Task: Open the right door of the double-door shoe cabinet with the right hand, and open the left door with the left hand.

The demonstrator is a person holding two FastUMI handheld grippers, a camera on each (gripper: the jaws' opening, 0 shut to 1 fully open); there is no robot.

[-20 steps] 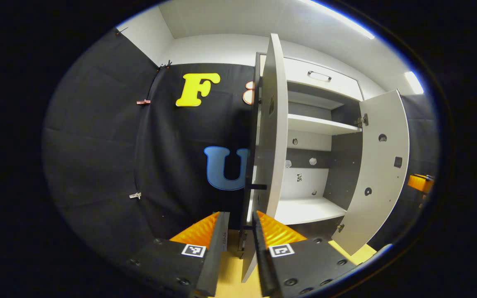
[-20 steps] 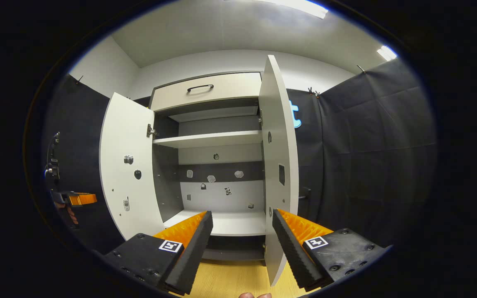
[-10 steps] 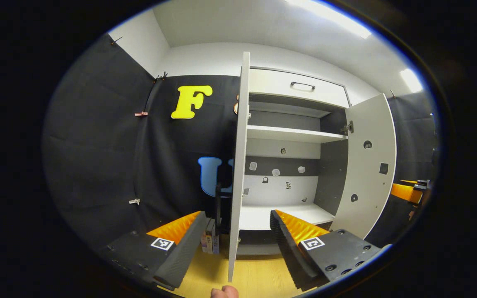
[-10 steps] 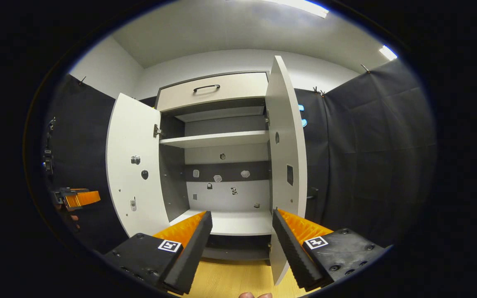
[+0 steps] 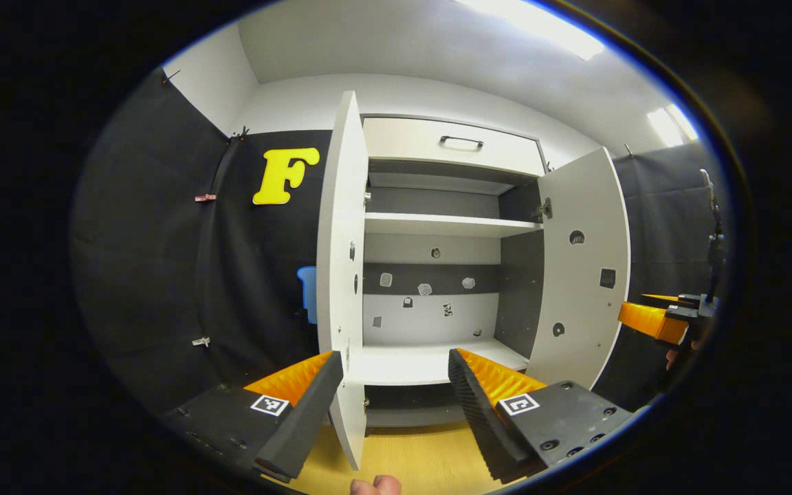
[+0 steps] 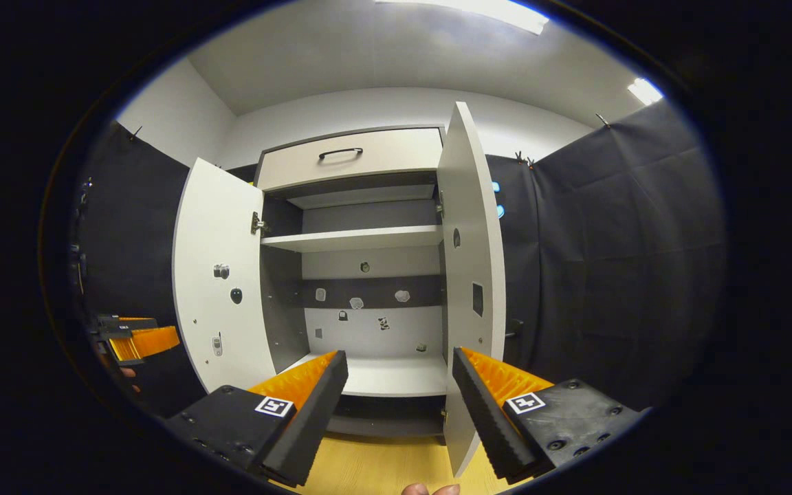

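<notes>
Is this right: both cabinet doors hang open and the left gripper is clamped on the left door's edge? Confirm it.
Not quite. Both doors, the left door and right door, hang open, but the left gripper is open and clamps nothing; the door edge stands apart from its fingers. The left gripper view shows it.

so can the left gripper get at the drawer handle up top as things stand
Probably yes: both doors stand swung wide, so nothing crosses in front of the drawer handle. The left gripper is open and sits low, so it would need raising.

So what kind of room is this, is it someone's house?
Probably not a real home: it looks like a recording booth. Black cloth hangs around the walls, one shoe cabinet stands with both doors open and its shelves bare, and strip lights run along a plain ceiling.
</notes>
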